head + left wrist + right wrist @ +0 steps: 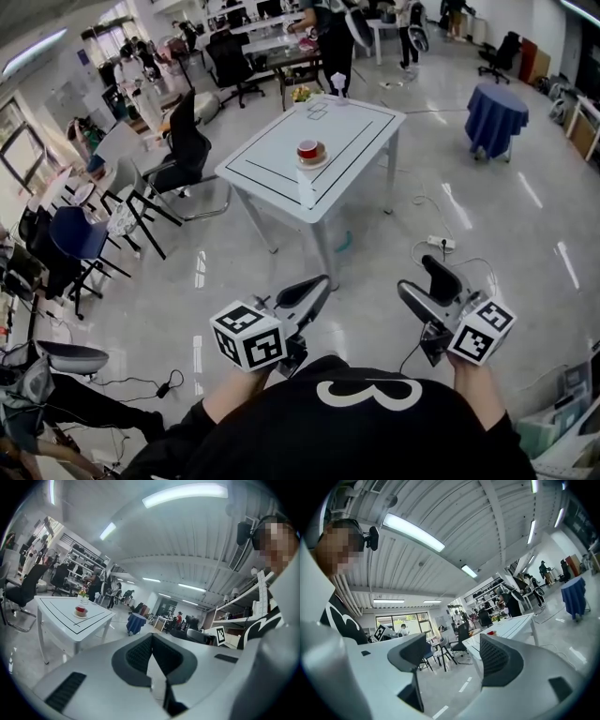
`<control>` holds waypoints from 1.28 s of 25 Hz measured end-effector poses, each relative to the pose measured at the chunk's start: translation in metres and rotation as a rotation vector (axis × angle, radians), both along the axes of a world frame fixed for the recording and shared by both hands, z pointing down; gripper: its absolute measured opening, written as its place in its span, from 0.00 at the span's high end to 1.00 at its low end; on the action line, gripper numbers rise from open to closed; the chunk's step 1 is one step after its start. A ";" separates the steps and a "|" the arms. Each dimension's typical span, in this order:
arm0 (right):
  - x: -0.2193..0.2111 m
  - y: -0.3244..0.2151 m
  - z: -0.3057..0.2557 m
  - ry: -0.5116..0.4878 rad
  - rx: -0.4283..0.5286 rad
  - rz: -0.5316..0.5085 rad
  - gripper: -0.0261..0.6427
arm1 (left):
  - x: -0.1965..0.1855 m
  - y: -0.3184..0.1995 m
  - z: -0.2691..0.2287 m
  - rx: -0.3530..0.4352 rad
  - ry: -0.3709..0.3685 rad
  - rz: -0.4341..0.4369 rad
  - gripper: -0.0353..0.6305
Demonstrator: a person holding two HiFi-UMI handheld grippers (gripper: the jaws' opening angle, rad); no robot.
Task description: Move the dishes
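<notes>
A white table [272, 173] marked with a black rectangular outline is standing on a glossy pale floor [506, 206] in a large, busy workroom, under long ceiling lights. Black office chairs [187, 150] are crowding the table's left side, and a blue chair [80, 234] is sitting further left among cables. A round table draped in blue cloth [495, 117] is standing well apart to the right. People are working at desks at the far end of the room.

The table's near corner is facing the person, and a wide stretch of floor is lying open between that corner and the two grippers. A white power strip [441, 243] with its cable is lying on the floor just right of the table legs.

The dishes, a red cup [308, 148] resting on a pale saucer [312, 161], are sitting inside the black outline near the middle of the tabletop, clear of every edge. Whether the cup is holding anything is too small to tell. Yellow flowers [301, 93] are showing at the table's far corner.

The left gripper [322, 281] is hovering low in front of the person with its jaws closed together on nothing. The right gripper [415, 274] is hovering beside it with jaws spread wide and empty. Both are well short of the table
</notes>
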State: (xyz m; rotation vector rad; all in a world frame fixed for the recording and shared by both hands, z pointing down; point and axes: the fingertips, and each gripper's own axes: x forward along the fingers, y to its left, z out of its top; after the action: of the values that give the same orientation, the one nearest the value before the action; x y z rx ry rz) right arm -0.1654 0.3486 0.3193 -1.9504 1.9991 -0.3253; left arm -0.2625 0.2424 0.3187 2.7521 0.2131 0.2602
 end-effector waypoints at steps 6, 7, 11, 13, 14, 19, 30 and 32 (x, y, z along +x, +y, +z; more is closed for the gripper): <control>0.023 -0.012 0.016 -0.031 -0.021 0.011 0.44 | 0.024 -0.017 0.016 -0.025 -0.023 -0.001 0.94; 0.029 -0.016 0.019 -0.036 -0.026 0.015 0.44 | 0.029 -0.022 0.020 -0.034 -0.030 0.002 0.94; 0.058 -0.042 0.030 -0.042 -0.045 0.028 0.44 | 0.065 -0.053 0.032 -0.067 -0.039 0.015 0.94; 0.078 -0.057 0.038 -0.046 -0.058 0.035 0.44 | 0.088 -0.069 0.039 -0.090 -0.040 0.022 0.94; 0.090 -0.065 0.042 -0.050 -0.064 0.040 0.44 | 0.100 -0.078 0.042 -0.104 -0.042 0.026 0.94; 0.150 -0.118 0.052 -0.101 -0.078 0.052 0.44 | 0.158 -0.134 0.055 -0.137 -0.064 0.029 0.94; 0.255 -0.283 0.077 -0.188 -0.170 -0.056 0.44 | 0.256 -0.296 0.093 -0.219 -0.119 -0.079 0.94; 0.266 -0.307 0.077 -0.178 -0.176 -0.077 0.44 | 0.264 -0.319 0.096 -0.222 -0.116 -0.101 0.94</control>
State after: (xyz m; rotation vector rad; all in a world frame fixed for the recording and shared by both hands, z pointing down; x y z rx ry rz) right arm 0.1001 0.0420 0.3963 -1.8733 1.9908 -0.6906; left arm 0.0019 -0.0761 0.4151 2.5105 0.0680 0.3458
